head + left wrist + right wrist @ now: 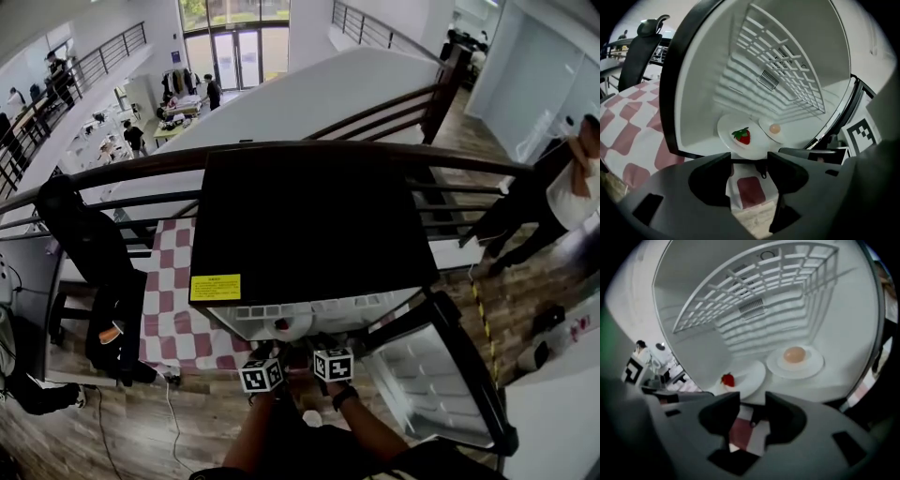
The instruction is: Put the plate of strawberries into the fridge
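Round white plate (725,131) with one red, green-leafed strawberry (742,136), low centre inside the white fridge (703,93) — left gripper (749,161), right gripper (752,401): fingers wide, empty.

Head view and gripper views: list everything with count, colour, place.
fridge: one, black, white inside, door open.
wire shelf: one, white, upper fridge.
plate: one, white, fridge floor, left.
strawberry: one, red, on that plate.
second plate: one, white, beside it, holding pale round item.
tablecloth: one, red-white checked, under fridge.
office chair: one, black, left of fridge.
left gripper: one, grey, facing fridge, jaws open, empty.
right gripper: one, grey, likewise, jaws open, empty.
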Tool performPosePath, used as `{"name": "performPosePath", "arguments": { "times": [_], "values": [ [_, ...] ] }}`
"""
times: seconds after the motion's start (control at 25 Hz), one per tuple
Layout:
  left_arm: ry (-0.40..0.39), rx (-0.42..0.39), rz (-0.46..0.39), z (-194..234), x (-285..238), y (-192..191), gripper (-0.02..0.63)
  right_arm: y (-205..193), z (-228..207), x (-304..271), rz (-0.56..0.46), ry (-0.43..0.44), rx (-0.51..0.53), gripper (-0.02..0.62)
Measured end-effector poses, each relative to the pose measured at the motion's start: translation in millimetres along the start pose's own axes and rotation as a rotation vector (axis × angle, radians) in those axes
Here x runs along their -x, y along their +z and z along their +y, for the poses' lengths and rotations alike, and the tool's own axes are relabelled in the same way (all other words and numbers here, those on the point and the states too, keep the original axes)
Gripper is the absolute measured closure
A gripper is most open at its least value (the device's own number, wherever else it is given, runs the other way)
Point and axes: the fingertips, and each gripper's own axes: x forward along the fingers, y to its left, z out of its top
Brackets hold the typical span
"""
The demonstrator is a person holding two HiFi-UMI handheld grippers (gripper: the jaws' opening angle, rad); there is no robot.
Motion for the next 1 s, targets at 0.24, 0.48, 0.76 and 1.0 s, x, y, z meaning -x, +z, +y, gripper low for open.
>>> {"name": "performPosePath", "arguments": {
  "times": [0.24, 0.48, 0.76, 1.0],
  "values": [
    [0.047, -0.073, 0.000, -0.9, -12.1, 2.6, 0.450, -3.1, 8.3, -15.1, 0.047, 0.004, 0.086, 0.467],
    [0.077, -0.082, 0.000, 3.4, -19.3, 17.3, 0.543, 5.1, 11.0, -28.1, 0.040, 0.010, 0.091, 0.525],
    [0.074, -0.092, 0.021, 6.0, -30.4, 32.5, 0.549, 18.9, 11.4, -37.9, 0.015, 0.021, 0.092, 0.551],
    [0.090, -0.091, 0.037, 11.9, -39.0, 38.4, 0.558, 32.2, 7.3, -45.0, -0.015, 0.005, 0.035, 0.554]
  ]
}}
